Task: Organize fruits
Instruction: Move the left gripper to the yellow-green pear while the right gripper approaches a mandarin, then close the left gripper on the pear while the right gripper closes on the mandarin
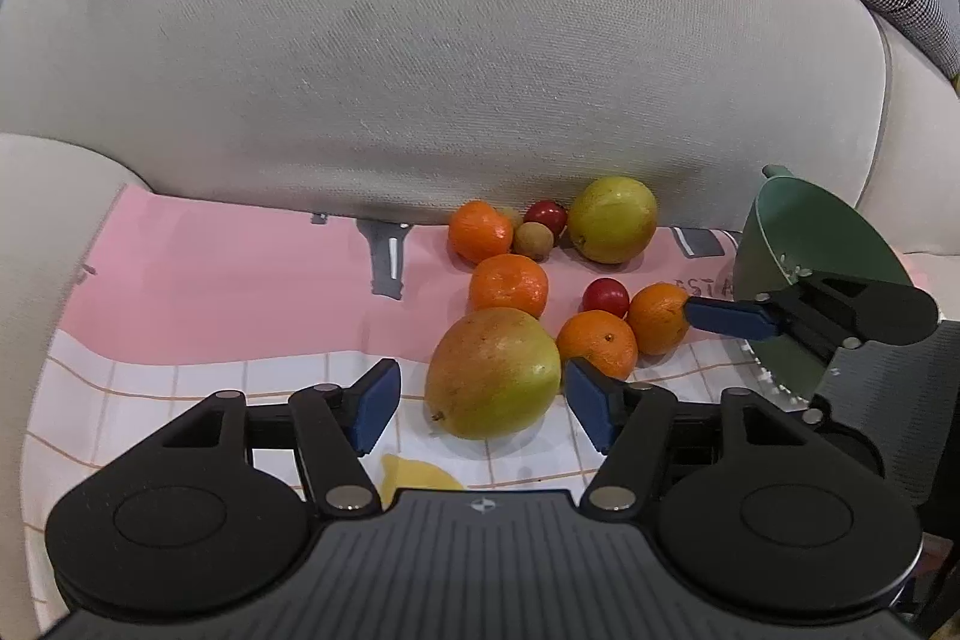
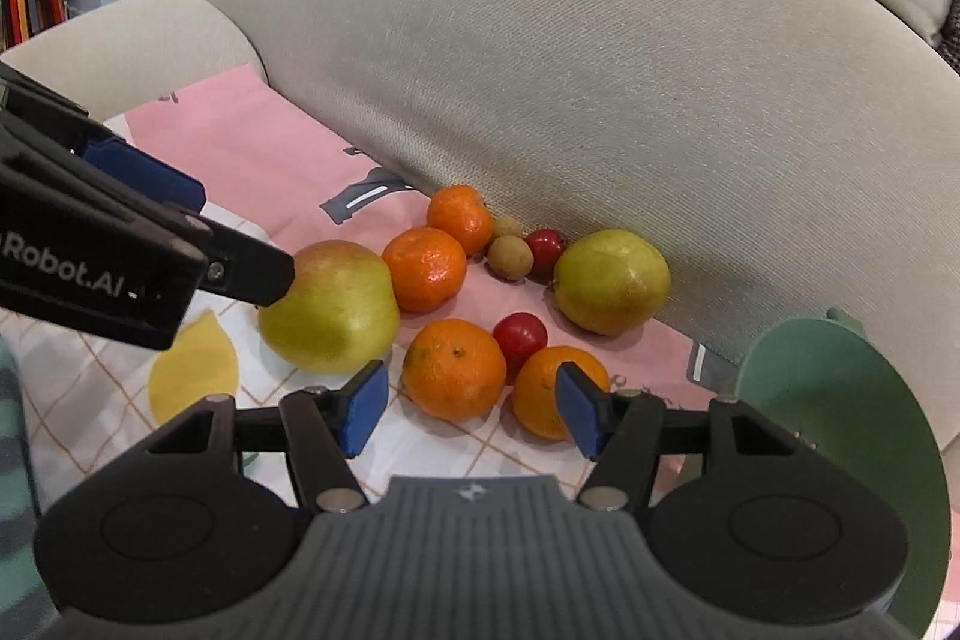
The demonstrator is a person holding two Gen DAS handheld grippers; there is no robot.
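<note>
Basically fruit pile on pink/checked cloth [image 1: 210,292] against beige sofa back [image 1: 420,70]. Left gripper [image 1: 483,403] fingers wide apart, straddling big green-red mango [image 1: 492,373]; right pad just beside it, cannot tell if touching, left pad apart from it. Mango lies on its side, long axis slanted, pointed tip toward the camera-left, broad end toward the sofa. Second yellow-green mango [image 1: 612,219] sits at the sofa back. Four tangerines between them, nearest one [image 1: 598,343] just right of the front mango. Two red cherry tomatoes [image 1: 606,297], brown longans [image 1: 532,239] by the far tangerine. Right gripper [image 2: 468,409] fingers apart, empty, around the two front tangerines [image 2: 454,369]. Green bowl [image 2: 840,400] tilted at right edge
</note>
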